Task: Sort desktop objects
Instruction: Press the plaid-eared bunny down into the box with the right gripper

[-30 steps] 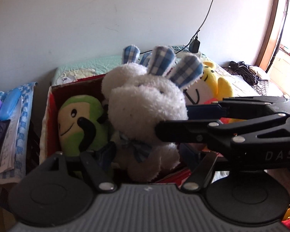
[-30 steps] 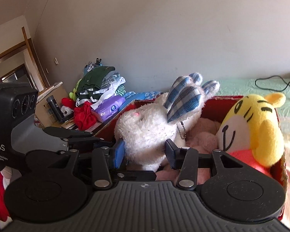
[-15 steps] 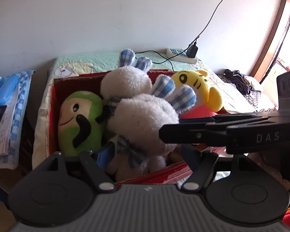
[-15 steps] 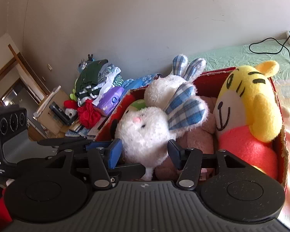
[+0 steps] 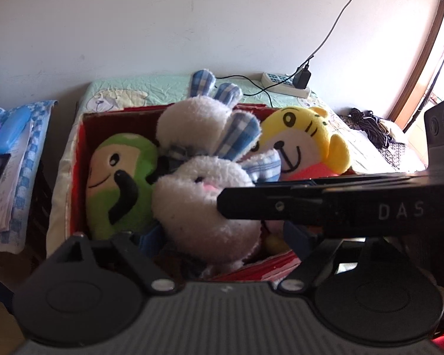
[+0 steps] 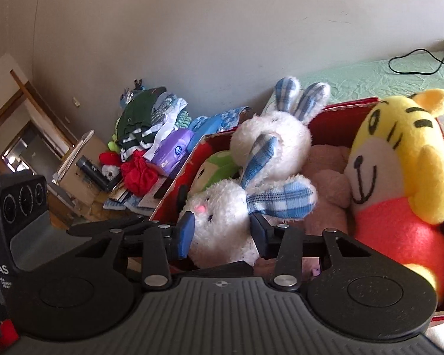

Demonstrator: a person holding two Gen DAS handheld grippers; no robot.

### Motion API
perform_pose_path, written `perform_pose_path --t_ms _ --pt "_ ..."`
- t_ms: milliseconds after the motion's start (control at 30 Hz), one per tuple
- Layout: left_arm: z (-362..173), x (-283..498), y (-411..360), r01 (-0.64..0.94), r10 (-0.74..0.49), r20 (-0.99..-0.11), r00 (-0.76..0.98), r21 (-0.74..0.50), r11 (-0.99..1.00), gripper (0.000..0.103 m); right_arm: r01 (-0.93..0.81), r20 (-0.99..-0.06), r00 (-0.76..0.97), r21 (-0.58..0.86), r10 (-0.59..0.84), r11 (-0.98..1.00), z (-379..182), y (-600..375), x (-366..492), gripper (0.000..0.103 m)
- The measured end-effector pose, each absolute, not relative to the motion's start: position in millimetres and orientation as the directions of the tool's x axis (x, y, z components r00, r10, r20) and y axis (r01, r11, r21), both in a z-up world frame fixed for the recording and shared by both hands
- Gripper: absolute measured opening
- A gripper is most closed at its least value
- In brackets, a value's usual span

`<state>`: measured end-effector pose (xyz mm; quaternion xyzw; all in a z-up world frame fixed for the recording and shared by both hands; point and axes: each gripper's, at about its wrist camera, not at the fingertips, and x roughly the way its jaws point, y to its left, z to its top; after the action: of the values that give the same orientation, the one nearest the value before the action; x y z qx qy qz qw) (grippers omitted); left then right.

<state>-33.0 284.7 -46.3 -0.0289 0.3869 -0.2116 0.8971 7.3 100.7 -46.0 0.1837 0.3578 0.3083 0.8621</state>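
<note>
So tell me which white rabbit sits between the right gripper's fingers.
The front rabbit, pink nose showing, lying below the rear rabbit; right gripper brackets it.

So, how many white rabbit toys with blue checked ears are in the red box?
2. The front rabbit lies at the near side of the red box, between the right gripper fingers. The back rabbit lies behind it. More may be hidden underneath.

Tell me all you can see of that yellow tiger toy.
The yellow tiger toy is soft plush: black stripes on its head, round ears, white muzzle with a stitched smile, coral-red body. It sits upright at one end of the red box, leaning on the box wall, pressed against a pinkish plush. No fingers touch it.
</note>
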Motion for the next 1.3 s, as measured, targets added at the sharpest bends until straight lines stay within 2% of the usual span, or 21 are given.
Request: perform_pose_path --t_ms 100,267,467,600,900,1300 --pt "-48.2 -35.1 296.5 0.339 -0.410 -0.679 0.609 -0.244 0.909 0.084 -0.422 -0.530 0.547 0.493 0.648 0.761 -47.3 110.3 7.3 0.043" --pt "-48.9 -30.8 290.1 0.329 -0.390 -0.692 0.607 -0.227 0.917 0.084 -0.363 -0.541 0.527 0.555 0.656 0.749 -55.1 98.7 19.4 0.043" --pt "-52.0 -26.6 285.9 0.300 -0.359 -0.712 0.604 -0.214 0.930 0.086 -0.309 -0.559 0.490 0.606 0.668 0.733 -64.0 96.4 21.4 0.049" --pt "-48.2 -29.4 285.4 0.296 -0.346 -0.710 0.613 -0.200 0.934 0.086 -0.310 -0.528 0.510 0.623 0.679 0.718 -57.6 92.6 15.6 0.052" --pt "-41.2 -39.8 285.5 0.251 -0.274 -0.716 0.642 -0.142 0.958 0.086 -0.328 -0.512 0.582 0.562 0.631 0.759 -41.1 89.7 -1.7 0.053" --pt "-36.4 -39.6 284.8 0.159 -0.207 -0.744 0.635 -0.135 0.978 0.086 -0.229 -0.539 0.652 0.529 0.532 0.817 -39.8 80.3 -12.9 0.047"
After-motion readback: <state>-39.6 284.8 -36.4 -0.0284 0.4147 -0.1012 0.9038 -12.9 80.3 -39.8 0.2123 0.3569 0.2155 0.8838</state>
